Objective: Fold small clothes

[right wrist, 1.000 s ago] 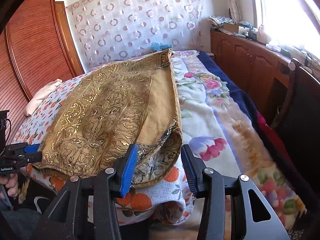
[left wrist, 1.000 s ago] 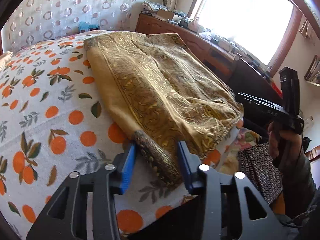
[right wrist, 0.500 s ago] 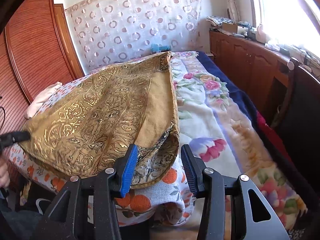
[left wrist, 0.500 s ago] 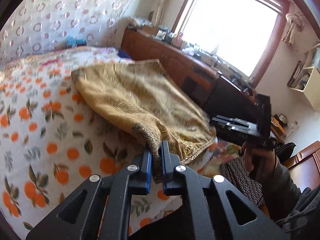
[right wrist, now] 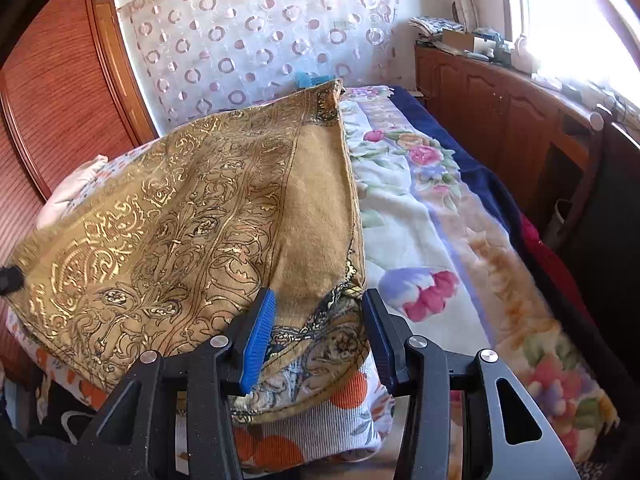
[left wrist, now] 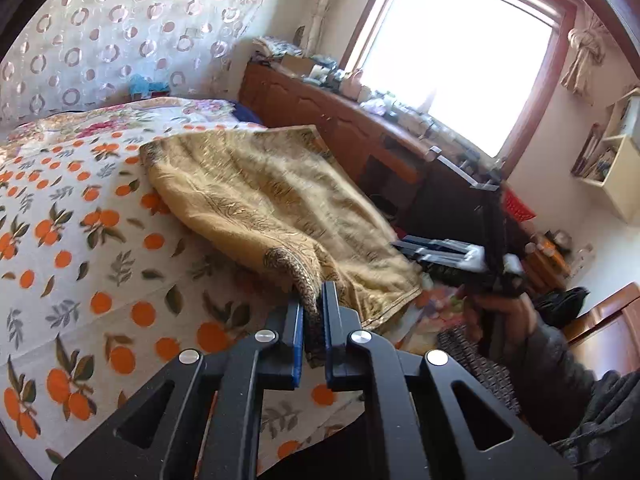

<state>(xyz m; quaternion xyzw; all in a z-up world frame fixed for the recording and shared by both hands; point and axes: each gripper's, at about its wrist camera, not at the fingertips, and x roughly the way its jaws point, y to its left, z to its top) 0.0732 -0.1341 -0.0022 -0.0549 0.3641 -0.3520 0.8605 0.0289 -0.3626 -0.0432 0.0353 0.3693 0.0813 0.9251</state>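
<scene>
A gold patterned cloth (left wrist: 264, 196) lies on the bed with the orange-print sheet (left wrist: 80, 248). My left gripper (left wrist: 311, 312) is shut on its near dark-bordered corner and holds it lifted off the sheet. In the right wrist view the same cloth (right wrist: 188, 232) rises toward its left corner. My right gripper (right wrist: 320, 320) is open, its jaws either side of the cloth's near right corner at the bed edge. The right gripper also shows in the left wrist view (left wrist: 436, 248), level with the cloth's far edge.
A floral blanket (right wrist: 424, 216) covers the bed's right side. A wooden sideboard (right wrist: 500, 92) with clutter runs under the window. A wooden wardrobe (right wrist: 56, 92) stands on the left. A white circle-patterned curtain (right wrist: 256, 36) hangs behind the bed.
My left gripper closed on the cloth's corner and lifted it, raising that side of the cloth. My right gripper stayed open and moved in slightly around its corner.
</scene>
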